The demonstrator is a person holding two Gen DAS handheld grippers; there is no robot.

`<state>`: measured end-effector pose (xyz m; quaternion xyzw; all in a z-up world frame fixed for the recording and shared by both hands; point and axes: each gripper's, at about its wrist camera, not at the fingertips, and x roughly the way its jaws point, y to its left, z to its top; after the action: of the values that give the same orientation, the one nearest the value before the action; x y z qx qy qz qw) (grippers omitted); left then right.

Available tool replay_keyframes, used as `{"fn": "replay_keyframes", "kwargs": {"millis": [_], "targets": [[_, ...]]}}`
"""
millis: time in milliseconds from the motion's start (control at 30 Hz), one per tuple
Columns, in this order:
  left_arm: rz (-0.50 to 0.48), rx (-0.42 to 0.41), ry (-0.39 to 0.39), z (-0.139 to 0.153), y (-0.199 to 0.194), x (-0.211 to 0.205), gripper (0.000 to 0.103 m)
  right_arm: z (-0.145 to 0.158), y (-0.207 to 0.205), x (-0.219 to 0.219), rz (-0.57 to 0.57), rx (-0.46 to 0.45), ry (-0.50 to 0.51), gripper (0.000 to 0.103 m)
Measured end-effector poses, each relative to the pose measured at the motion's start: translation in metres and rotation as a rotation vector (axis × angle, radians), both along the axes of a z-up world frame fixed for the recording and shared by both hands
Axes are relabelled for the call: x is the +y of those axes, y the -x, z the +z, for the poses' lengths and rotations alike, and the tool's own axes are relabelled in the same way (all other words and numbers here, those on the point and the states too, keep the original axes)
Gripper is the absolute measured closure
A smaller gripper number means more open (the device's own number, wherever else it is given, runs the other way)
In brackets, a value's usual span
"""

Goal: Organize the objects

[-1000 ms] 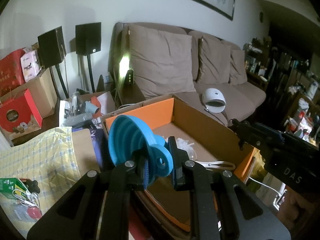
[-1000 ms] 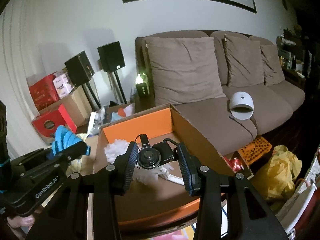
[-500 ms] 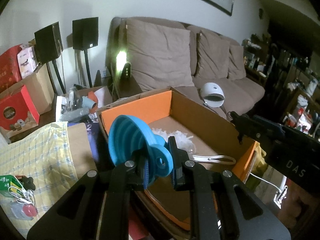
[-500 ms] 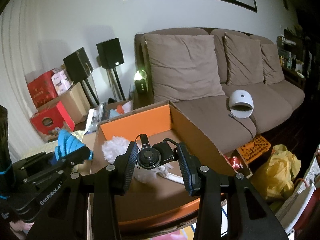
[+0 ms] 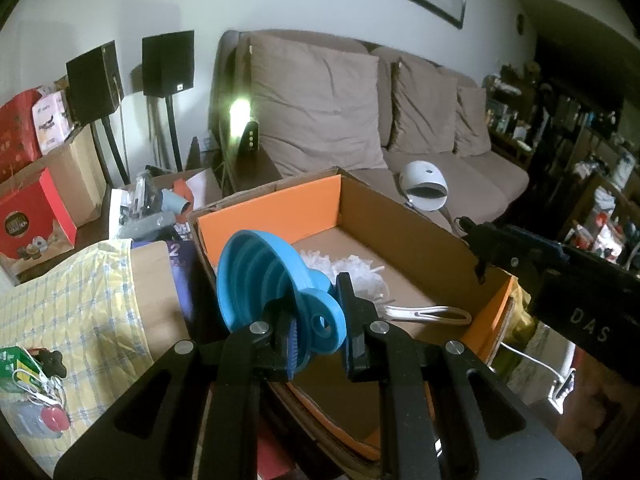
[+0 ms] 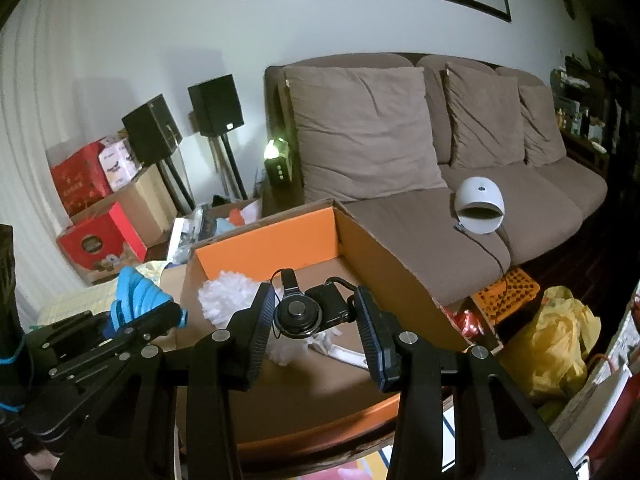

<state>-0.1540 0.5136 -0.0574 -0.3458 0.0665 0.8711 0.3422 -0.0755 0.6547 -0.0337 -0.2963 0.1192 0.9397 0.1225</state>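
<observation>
Funnel: blue funnel (image 5: 260,276), ribbed in steps like a fold-flat kind, wide mouth turned up and to the left, a flat tab with a round hole at its narrow end.
Funnel's place: held in the air over the near left corner of the open box (image 5: 408,224), clear of the box floor.
Left gripper (image 5: 316,320): clenched on the funnel's narrow end, the fingers nearly together with the blue tab between them.
Camera: small black camera (image 6: 316,310) with a round capped lens facing the viewer and a thin black strap looping above it.
Camera's place: in the air above the box's middle, over the white fluff.
Right gripper (image 6: 316,320): grasping the camera, one ribbed pad against each side of it.
Box: brown cardboard with bright orange inner flaps, open at the top; inside lie a white fluffy duster head (image 5: 352,272) and a white handle (image 5: 428,314).
Surface: yellow checked cloth (image 5: 68,304) to the left of the box, small items lying on its near corner.
Room: brown sofa (image 6: 460,184) with three cushions behind the box, a white domed device (image 6: 478,204) on its seat, two black speakers (image 6: 216,106) on stands by the wall, red boxes (image 6: 100,240) at the left, a yellow bag (image 6: 556,340) at the right, a framed picture on the white wall.
</observation>
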Motion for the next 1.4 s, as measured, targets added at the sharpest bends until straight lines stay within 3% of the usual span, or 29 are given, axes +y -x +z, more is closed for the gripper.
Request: {"fn": "replay_keyframes", "kwargs": {"millis": [1400], "targets": [[-0.014, -0.037, 0.062, -0.025, 0.000, 0.010, 0.088, -0.008, 0.004, 0.011, -0.019, -0.029, 0.027, 0.061]]}}
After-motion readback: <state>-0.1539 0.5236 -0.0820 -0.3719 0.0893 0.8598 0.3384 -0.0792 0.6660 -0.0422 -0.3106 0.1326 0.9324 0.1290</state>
